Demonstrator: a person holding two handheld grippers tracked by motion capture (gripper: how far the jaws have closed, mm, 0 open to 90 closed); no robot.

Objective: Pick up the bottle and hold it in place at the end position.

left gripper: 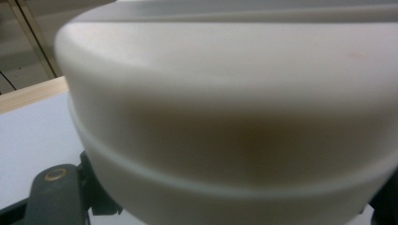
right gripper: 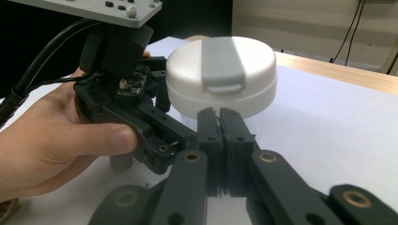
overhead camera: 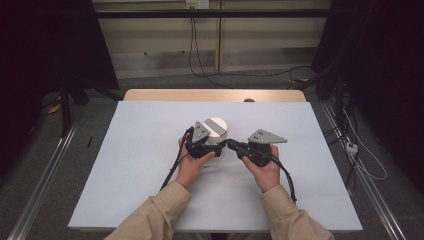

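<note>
A round white container [overhead camera: 216, 129] with a grey strap across its lid [right gripper: 221, 61] stands near the middle of the white table sheet [overhead camera: 140, 160]. My left gripper [overhead camera: 213, 142] reaches it from the near left, with one jaw on each side of its lower wall [left gripper: 225, 122], shut on it. A black left fingertip [left gripper: 56, 192] shows beside the wall. My right gripper [right gripper: 219, 116] is shut with nothing between its jaws. Its tips [overhead camera: 231, 143] point at the container's near right side, a short gap away.
A wooden table edge [overhead camera: 215, 95] shows beyond the sheet. Metal rails [overhead camera: 45, 170] run along the floor on both sides. Cables [overhead camera: 360, 155] lie on the floor at the right and back. Dark curtains stand at both far corners.
</note>
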